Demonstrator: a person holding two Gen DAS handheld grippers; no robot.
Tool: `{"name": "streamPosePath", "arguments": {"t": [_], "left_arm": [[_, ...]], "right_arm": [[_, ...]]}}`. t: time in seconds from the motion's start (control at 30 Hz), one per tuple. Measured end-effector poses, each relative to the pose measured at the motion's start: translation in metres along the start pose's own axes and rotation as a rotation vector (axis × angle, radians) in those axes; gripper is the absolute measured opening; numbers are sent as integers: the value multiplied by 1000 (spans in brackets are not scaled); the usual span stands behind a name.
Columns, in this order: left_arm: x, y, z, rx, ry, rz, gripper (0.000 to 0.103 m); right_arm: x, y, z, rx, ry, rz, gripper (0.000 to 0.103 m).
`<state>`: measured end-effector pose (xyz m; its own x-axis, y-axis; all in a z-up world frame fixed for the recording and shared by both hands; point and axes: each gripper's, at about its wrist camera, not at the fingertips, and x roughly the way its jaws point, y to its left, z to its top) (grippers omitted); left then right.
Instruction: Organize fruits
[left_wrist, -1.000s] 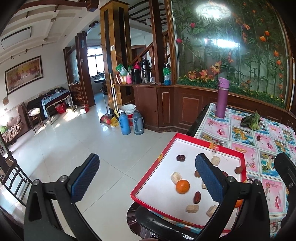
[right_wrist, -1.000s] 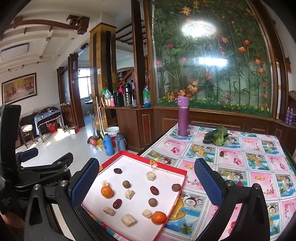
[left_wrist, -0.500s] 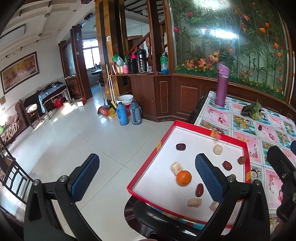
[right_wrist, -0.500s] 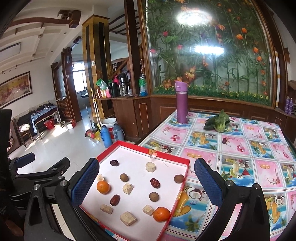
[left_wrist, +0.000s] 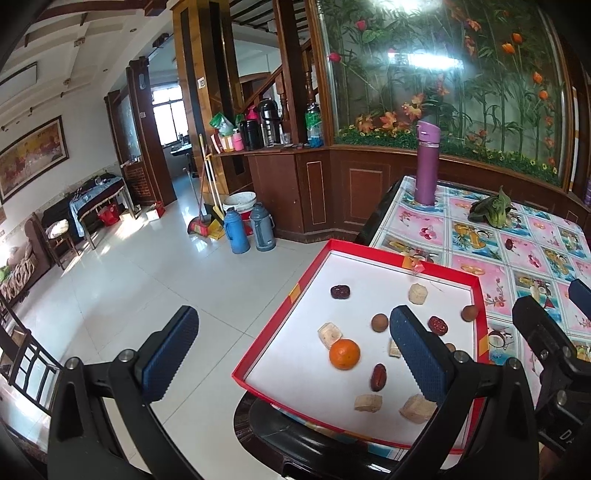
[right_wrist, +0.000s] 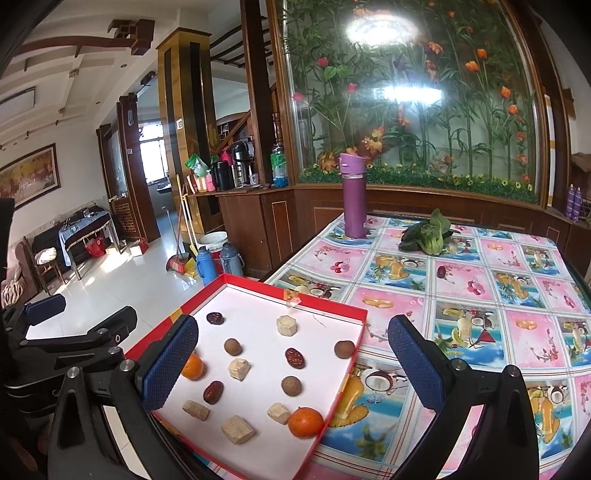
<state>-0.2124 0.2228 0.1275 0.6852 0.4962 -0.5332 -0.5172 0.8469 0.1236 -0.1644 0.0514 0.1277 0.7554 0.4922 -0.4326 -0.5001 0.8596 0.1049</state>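
both grippers (right_wrist: 291, 367) wide above tray (right_wrist: 328, 308)

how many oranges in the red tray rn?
2. One orange sits at the tray's near right corner, against the rim. The other orange is near the left side, partly behind the right gripper's left finger. None seem hidden.

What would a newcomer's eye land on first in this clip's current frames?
Probably the red-rimmed tray at the table's near left corner, scattered with two oranges, dark dates, brown round fruits and pale blocks. Next, the purple bottle standing upright at the far edge, with leafy greens lying to its right on the fruit-print tablecloth.
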Motion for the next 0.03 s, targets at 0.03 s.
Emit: {"name": "streamPosePath", "arguments": {"t": [0.03], "left_arm": [[-1, -4, 1, 7, -1, 0, 103]], "right_arm": [[0, -4, 0, 4, 1, -3, 103]]}}
